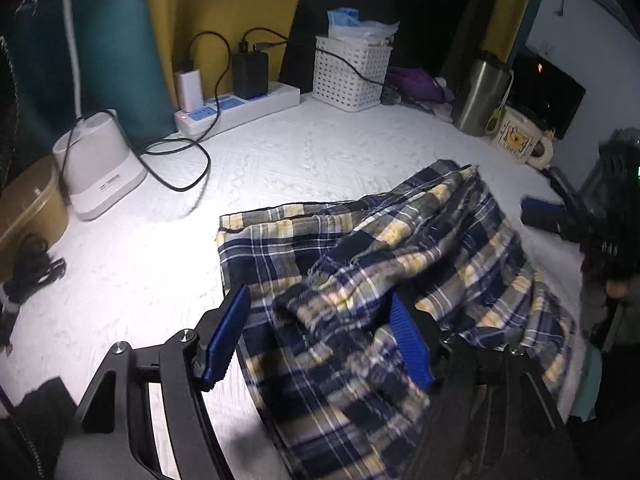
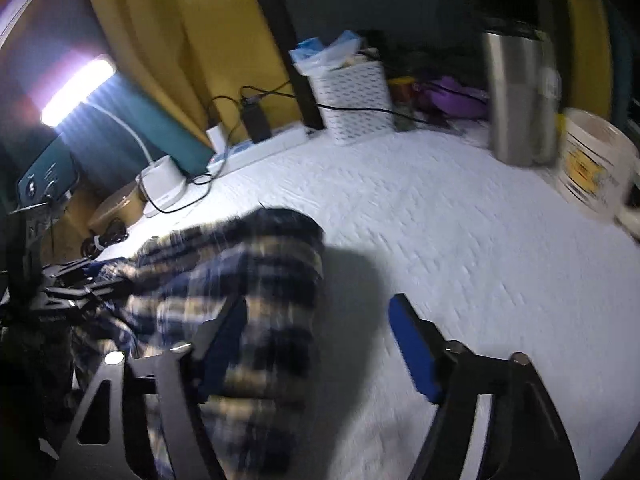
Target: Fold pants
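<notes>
The plaid pants [image 1: 360, 288] lie rumpled on a white quilted worktop [image 1: 280, 160], one end spread flat toward the back, the rest bunched in a heap toward the near edge. The left gripper [image 1: 320, 340] hangs over the near part of the heap, its blue pads [image 1: 224, 336] standing apart with loose folds of cloth between them; the right pad is partly covered by a fold, and I cannot tell whether either pad presses the fabric, so the jaws read as released. In the right wrist view the right gripper [image 2: 320, 352] is also spread, a blurred hump of the pants [image 2: 248, 280] lying against its left pad [image 2: 228, 336] while the right pad [image 2: 412, 352] stands clear over bare worktop; the jaws grasp nothing. Along the back stand a white basket [image 1: 350, 74] with plastic bags in it, a power strip [image 1: 240, 106] with chargers plugged in and a black cable [image 1: 180, 168] looping forward, a white lamp base [image 1: 98, 160], a steel tumbler [image 1: 480, 96] and a printed mug [image 1: 520, 136]. A tan lidded bowl [image 1: 28, 208] sits at the far left. Yellow and teal curtains hang behind, and the lamp head [image 2: 76, 92] glows at upper left in the right wrist view.
</notes>
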Demonstrator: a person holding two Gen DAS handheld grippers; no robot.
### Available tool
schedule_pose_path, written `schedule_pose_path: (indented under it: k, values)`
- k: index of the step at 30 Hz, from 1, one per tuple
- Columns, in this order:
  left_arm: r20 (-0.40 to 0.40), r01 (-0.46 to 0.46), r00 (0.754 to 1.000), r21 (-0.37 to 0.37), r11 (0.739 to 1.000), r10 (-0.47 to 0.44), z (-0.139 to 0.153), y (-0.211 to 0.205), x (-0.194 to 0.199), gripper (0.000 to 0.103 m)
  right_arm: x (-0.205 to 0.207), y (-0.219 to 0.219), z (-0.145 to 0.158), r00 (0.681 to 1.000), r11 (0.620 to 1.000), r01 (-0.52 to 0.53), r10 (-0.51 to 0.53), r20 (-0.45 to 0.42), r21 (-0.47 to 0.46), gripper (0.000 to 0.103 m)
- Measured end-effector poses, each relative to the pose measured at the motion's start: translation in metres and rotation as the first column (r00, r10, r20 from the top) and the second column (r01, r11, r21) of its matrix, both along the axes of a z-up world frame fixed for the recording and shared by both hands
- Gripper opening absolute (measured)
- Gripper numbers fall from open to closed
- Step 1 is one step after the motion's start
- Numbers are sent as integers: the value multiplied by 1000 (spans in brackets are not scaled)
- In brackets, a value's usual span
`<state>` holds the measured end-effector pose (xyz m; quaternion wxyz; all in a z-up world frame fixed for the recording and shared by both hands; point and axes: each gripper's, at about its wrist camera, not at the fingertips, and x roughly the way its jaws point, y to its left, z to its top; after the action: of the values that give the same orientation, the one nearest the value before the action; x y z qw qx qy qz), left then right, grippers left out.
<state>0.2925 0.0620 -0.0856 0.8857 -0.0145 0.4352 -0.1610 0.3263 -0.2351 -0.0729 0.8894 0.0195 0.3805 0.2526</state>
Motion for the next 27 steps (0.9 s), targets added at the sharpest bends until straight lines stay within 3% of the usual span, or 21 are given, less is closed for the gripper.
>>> schedule_pose_path:
  k: [1,2,4,5,7,10,18,24,25,27]
  values:
    - [4,7,1000,2,1000,-7,0,-1,1,68,6,8,0,1000,1000,-26,26,5,-8,64]
    - [11,20,1000,2,1000,-20,0,-3,1,57,10,13,-1,999,999,-49,49,7,-13,63]
    - [8,61,998,5,998,-61,-1,-8,3,45,22,26,-3,996,996,-86,86,7,-24,63]
    - [14,69,998,16,998,-69,-1,-10,3,36,26,32,-6,995,995,-98,99,4,-33,58]
    - [15,109,994,32,994,-109,-2,-15,4,21,32,43,-11,990,990,-138,138,-1,-43,42]
    - [41,109,993,55,993,-112,4,-16,6,16,39,49,-17,989,987,-149,149,-11,-52,20]
    - [124,96,987,76,992,-105,36,-11,29,14,56,51,-13,998,999,-55,55,-38,2,18]
    - [36,81,996,141,987,-87,-7,-8,61,15,63,62,-26,1000,996,-11,10,-21,-83,19]
    - [23,85,996,142,986,-89,-12,-7,63,15,63,61,-26,1000,996,-11,9,-17,-92,21]
    - [16,87,996,140,986,-90,-16,-5,64,18,64,57,-25,1000,990,30,-30,2,-136,45]
